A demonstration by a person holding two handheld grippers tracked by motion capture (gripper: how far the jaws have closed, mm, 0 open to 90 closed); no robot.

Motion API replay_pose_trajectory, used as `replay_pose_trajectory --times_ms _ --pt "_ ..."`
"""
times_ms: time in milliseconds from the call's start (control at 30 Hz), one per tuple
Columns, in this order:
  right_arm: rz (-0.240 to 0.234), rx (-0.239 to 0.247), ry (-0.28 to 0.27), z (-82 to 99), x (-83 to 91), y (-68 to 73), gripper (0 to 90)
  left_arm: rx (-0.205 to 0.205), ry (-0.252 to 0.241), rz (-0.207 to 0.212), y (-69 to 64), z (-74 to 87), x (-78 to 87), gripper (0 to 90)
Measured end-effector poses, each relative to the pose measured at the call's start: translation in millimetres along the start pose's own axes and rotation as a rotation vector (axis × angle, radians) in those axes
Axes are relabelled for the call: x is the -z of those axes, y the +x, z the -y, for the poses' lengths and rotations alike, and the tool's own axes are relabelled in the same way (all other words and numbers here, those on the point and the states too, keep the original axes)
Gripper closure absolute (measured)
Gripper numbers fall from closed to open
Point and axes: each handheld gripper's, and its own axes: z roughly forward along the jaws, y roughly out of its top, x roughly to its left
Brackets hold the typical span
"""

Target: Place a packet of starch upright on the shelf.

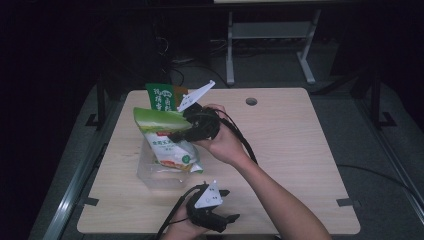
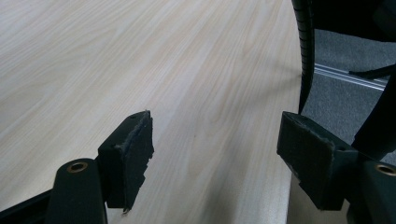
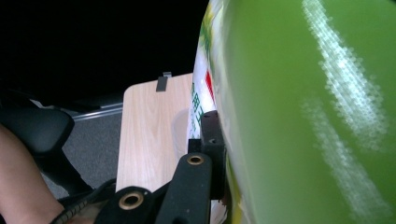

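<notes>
My right claw (image 1: 176, 134) grips the green snack bag (image 1: 167, 137); the bag hides its far jaw.
Left claw (image 1: 227, 205) gapes wide at six o'clock on the desk (image 1: 290, 150); the clear tub (image 1: 150, 172) sits half-covered.

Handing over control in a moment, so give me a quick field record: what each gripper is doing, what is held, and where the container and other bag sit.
right gripper: shut on the green and white snack bag
bag position: held above the clear plastic container
left gripper: open, nothing between its jaws, at the near table edge
container: on the wooden table, left of centre
other item: dark green bag at the far edge, behind the held bag
</notes>
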Motion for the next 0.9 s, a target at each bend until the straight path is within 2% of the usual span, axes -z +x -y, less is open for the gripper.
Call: replay_pose_trajectory --times_ms 167,267,300,333,400,467,633,733,900 --pt "-0.011 -0.006 0.001 -3.2 -8.0 1.6 90.0 0.011 -0.011 -0.001 -1.0 0.4 1.3 26.4" --pt "-0.013 0.012 0.008 -4.7 -13.1 0.8 90.0 -0.007 0.002 -0.007 -0.3 0.2 3.3 26.3" --pt "-0.015 0.006 0.011 -5.3 -14.8 1.5 90.0 0.003 -0.008 -0.006 -1.1 0.3 3.2 26.3" --pt "-0.017 0.009 0.013 -5.7 -16.7 1.0 90.0 -0.008 -0.008 -0.012 -0.6 0.1 3.6 26.3" --pt "-0.023 0.002 0.015 -6.5 -20.5 0.4 90.0 -0.004 -0.009 -0.014 -0.5 0.1 4.2 26.3" --pt "-0.023 0.009 0.02 -7.3 -24.7 -0.2 90.0 0.011 -0.014 -0.011 -1.0 0.7 4.1 26.3" --pt "-0.026 0.011 0.026 -7.8 -33.5 -2.8 90.0 0.003 -0.011 -0.014 0.4 1.6 5.3 26.3" --pt "-0.036 -0.005 0.026 -8.1 -40.8 -4.6 90.0 0.004 -0.012 -0.017 1.2 1.9 6.2 26.3" --pt "-0.038 -0.002 0.034 -8.0 -48.1 -6.1 90.0 0.027 -0.011 -0.012 0.4 3.0 7.6 26.3"
